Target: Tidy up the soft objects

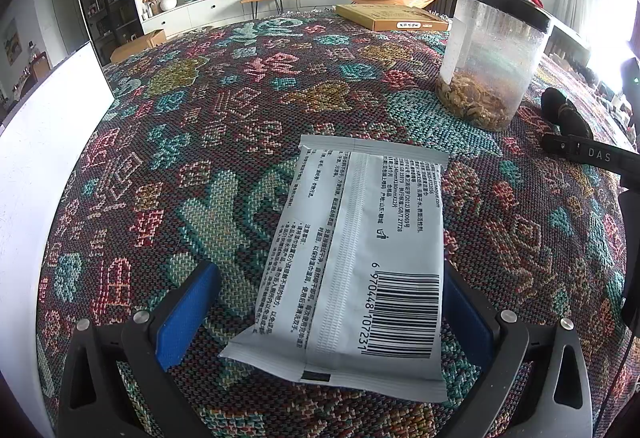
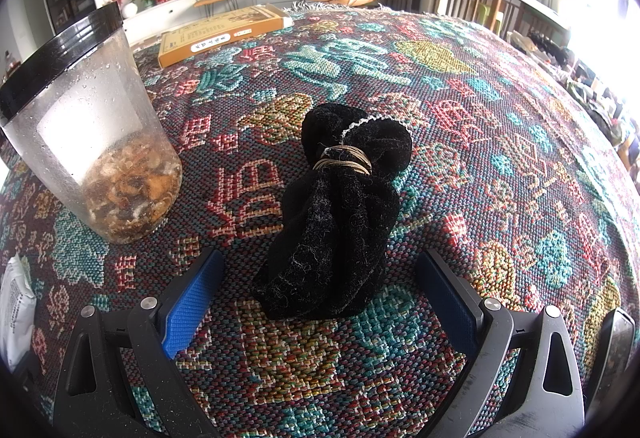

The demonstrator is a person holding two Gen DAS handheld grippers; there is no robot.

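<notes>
Cloth (image 1: 224, 109), woven in teal, red and gold patterns, covers the whole table and carries everything else. A white board (image 1: 44, 157) stands along its left edge in the left view. A clear jar (image 1: 492, 53) with a black lid stands upright on the cloth, with brown dried pieces in its bottom. A flat yellow box (image 1: 394, 16) lies at the far edge.

A white packet (image 1: 352, 258) lies flat, barcode up, its near end between the spread blue pads of the left gripper (image 1: 328, 314). The right pad sits just beside the packet's edge; the left pad stands apart from it.

A black pouch (image 2: 340, 213), tied at the neck with cord, lies to the right of the jar. Its near end sits between the wide-apart fingers of the right gripper (image 2: 320, 298), touching neither pad.
</notes>
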